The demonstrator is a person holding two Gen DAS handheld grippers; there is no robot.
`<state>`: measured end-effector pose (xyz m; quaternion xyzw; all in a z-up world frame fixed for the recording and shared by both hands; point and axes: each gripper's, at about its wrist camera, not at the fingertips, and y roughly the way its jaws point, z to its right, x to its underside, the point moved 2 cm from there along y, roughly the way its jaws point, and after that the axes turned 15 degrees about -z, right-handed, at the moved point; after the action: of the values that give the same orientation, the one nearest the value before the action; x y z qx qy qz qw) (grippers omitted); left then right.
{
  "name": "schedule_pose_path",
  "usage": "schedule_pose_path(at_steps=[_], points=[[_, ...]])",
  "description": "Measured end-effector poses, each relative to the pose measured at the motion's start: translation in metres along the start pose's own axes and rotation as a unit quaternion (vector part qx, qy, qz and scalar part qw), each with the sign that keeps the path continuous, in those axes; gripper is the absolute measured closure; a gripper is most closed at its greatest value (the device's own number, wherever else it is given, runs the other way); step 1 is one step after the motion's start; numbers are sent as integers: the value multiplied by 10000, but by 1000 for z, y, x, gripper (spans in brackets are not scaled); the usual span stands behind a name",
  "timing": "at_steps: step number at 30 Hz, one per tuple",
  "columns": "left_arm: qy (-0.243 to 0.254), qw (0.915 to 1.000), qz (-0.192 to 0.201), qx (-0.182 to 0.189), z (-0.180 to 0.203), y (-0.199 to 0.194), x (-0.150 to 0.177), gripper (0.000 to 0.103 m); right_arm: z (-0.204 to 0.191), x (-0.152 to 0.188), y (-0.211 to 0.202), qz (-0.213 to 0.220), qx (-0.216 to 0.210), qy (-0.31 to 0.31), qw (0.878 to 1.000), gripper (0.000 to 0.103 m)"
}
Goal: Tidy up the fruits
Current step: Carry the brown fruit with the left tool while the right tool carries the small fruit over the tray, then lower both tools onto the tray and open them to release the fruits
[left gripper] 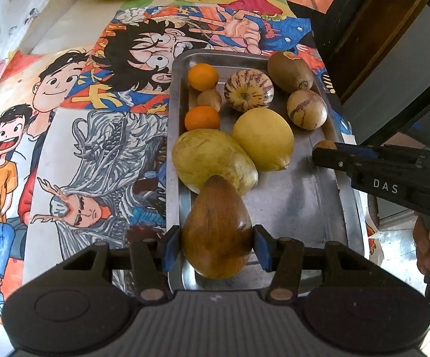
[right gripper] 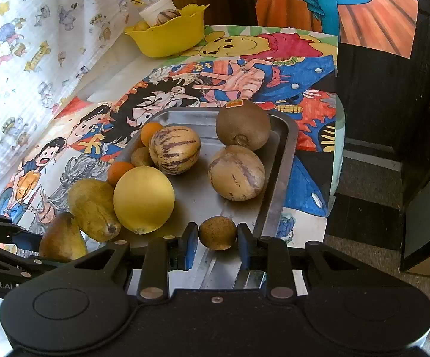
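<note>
Fruit is lying across a rectangular stainless-steel tray (left gripper: 298,205) that is sitting on a table covered with bright hand-coloured cartoon drawings (left gripper: 102,136).

The left gripper (left gripper: 216,245) is pinching a brown pear-shaped fruit (left gripper: 217,232) by its wide part, both blue pads pressing against its sides, at the near end of the tray; its narrow tip is pointing toward a large yellow-green mango (left gripper: 212,159) and touching or overlapping it.

The right gripper (right gripper: 217,242) is closing around a small round brown fruit (right gripper: 217,233) near the tray's right rim. The left pad is touching it, while the right pad is sitting just beside it, and I cannot tell whether that one is making contact.

Beside the mango a smooth yellow lemon-shaped fruit (left gripper: 263,138) is resting. Further back are lying a cream, purple-striped round melon (left gripper: 249,89), a paler striped melon (left gripper: 307,109), a brown kiwi with an orange sticker (left gripper: 289,71), two small oranges (left gripper: 203,76) (left gripper: 202,118), and a little tan fruit (left gripper: 209,99) between them.

A yellow plastic bowl (right gripper: 168,37) holding another striped fruit is standing well apart at the table's far edge.
</note>
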<state>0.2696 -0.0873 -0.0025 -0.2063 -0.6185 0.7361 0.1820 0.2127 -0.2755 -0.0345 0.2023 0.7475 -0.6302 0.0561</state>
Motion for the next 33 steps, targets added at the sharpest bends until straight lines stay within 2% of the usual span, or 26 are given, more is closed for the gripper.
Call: schedule_pose_path(at_steps=[26, 31, 33], points=[[-185, 9996, -200, -76, 0, 4, -5, 46, 0, 6, 4, -72, -4, -32, 10000, 72], [-201, 9995, -242, -29, 1, 4, -5, 39, -1, 6, 3, -78, -6, -41, 10000, 71], [-230, 9993, -293, 9, 2, 4, -5, 33, -1, 8, 3, -87, -21, -48, 9999, 71]])
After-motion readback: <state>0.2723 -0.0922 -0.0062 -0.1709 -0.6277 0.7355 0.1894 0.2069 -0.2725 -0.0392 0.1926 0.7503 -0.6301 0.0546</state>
